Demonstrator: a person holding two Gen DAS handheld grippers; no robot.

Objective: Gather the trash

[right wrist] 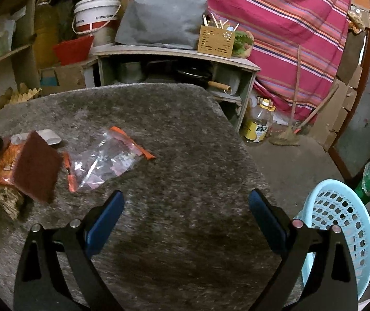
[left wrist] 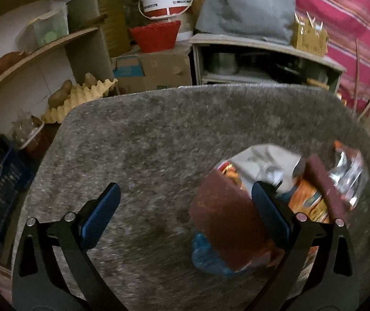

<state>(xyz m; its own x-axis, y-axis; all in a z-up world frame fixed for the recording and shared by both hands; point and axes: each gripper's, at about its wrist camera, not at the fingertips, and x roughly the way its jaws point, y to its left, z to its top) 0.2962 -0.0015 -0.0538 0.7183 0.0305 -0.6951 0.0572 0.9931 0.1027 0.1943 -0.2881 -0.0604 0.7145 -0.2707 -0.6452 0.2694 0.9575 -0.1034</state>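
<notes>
Trash lies on a grey fuzzy table top (right wrist: 185, 134). In the right wrist view a brown scouring pad (right wrist: 38, 165) lies on an orange snack wrapper (right wrist: 2, 167), next to a clear zip bag with orange strips (right wrist: 104, 159) and a white scrap (right wrist: 50, 136). In the left wrist view the brown pad (left wrist: 224, 220) lies just left of the right fingertip (left wrist: 262, 202), with a blue item (left wrist: 205, 254), white crumpled paper (left wrist: 262, 160) and the clear bag (left wrist: 345, 173) around it. My left gripper (left wrist: 185, 197) is open and empty. My right gripper (right wrist: 186, 202) is open and empty over bare table.
A light blue plastic basket (right wrist: 340, 223) stands on the floor right of the table. Behind are a low shelf unit (right wrist: 174, 51), a white bucket (right wrist: 94, 13), a red basket (right wrist: 73, 48), an oil bottle (right wrist: 259, 124), a broom (right wrist: 288, 132) and a striped cloth (right wrist: 275, 26).
</notes>
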